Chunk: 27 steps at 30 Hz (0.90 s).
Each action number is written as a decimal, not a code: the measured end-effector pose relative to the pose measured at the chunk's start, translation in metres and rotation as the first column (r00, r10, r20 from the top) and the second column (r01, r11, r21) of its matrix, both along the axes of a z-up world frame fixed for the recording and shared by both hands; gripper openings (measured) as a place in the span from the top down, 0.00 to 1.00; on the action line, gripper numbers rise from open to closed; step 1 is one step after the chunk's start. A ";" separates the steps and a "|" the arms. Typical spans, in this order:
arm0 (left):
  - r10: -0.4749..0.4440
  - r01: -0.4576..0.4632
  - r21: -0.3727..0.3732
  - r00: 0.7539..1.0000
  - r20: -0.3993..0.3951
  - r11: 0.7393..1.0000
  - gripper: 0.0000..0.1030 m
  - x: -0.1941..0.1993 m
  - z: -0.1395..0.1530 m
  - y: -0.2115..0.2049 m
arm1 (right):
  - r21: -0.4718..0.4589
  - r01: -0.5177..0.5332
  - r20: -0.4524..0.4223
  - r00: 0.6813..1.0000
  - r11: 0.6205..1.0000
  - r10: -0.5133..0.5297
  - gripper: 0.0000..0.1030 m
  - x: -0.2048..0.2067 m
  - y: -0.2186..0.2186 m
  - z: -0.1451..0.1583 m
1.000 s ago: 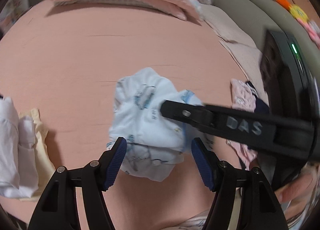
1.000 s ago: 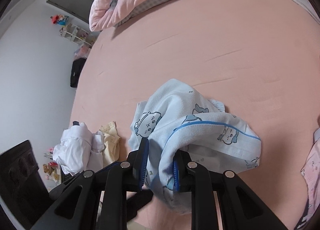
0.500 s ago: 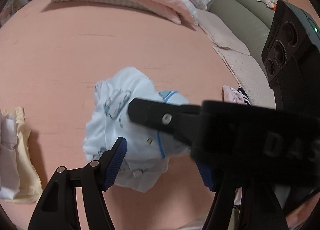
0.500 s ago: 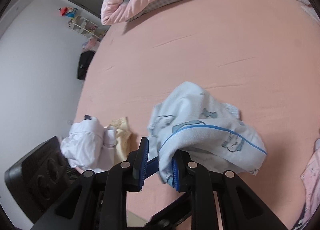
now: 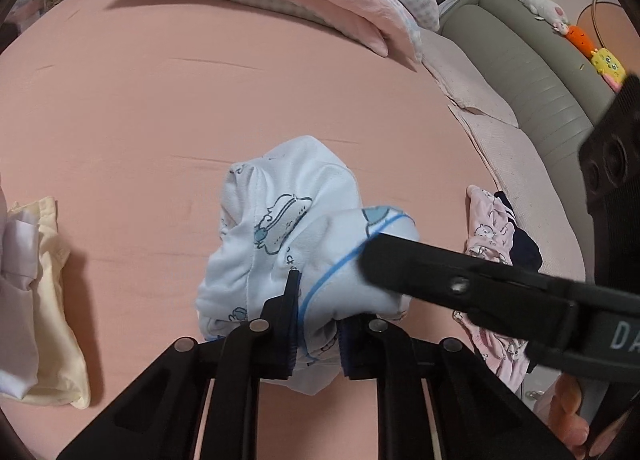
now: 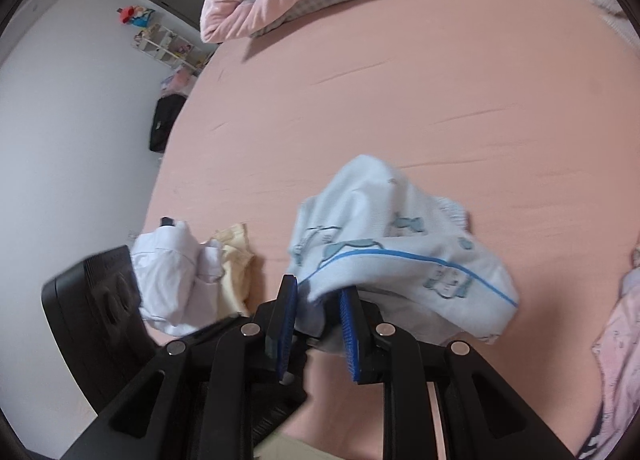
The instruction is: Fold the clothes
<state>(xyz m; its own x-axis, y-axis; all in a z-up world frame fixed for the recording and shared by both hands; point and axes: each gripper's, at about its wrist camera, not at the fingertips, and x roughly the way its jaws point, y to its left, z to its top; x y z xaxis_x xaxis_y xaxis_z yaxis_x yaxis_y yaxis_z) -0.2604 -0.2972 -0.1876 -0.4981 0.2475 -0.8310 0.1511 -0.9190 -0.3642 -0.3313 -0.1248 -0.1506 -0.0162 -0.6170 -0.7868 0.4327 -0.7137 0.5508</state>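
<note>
We hold the crumpled pale-blue printed cotton garment (image 5: 288, 244) above the pink bed sheet (image 5: 120, 120), bunched at 6 o'clock. Left tongs (image 5: 316, 324) and right tongs (image 6: 318, 324) both pinch it, narrowly gapped. Risk: bunched layers may slip when we spread them.

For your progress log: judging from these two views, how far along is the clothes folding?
Early. Nothing looks folded: the white and yellow clothes and the pink garment lie crumpled on the bed. In hand: both the left tongs and right tongs pinch the bunched light-blue garment. Left: spreading and folding it, then the others.
</note>
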 end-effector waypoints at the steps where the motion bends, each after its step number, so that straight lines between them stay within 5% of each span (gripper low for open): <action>1: 0.002 -0.002 -0.006 1.000 -0.001 1.000 0.87 0.000 0.001 -0.002 | 0.010 0.015 -0.010 1.000 1.000 -0.015 0.73 0.000 0.005 0.000; 3: 0.010 -0.010 -0.014 1.000 0.003 1.000 0.87 0.001 0.002 -0.007 | 0.031 0.045 -0.031 0.999 0.999 -0.044 0.52 -0.001 0.015 0.001; 4: 0.014 -0.014 -0.011 1.000 0.004 1.000 0.87 0.000 0.001 -0.009 | 0.042 0.060 -0.041 0.997 0.997 -0.059 0.50 -0.001 0.021 0.001; 16: 0.064 -0.064 0.001 0.997 0.035 0.998 0.87 0.002 0.000 -0.036 | 0.233 0.182 -0.026 0.983 0.955 -0.181 0.46 -0.006 0.073 -0.062; 22: 0.076 -0.076 -0.023 0.996 0.036 0.997 0.87 0.006 0.003 -0.047 | 0.190 0.179 0.024 0.982 0.965 -0.186 0.46 -0.010 0.062 -0.092; 27: 0.097 -0.091 -0.083 0.992 0.075 0.992 0.87 0.004 0.000 -0.062 | 0.155 0.143 -0.041 0.989 0.977 -0.139 0.46 -0.010 0.046 -0.087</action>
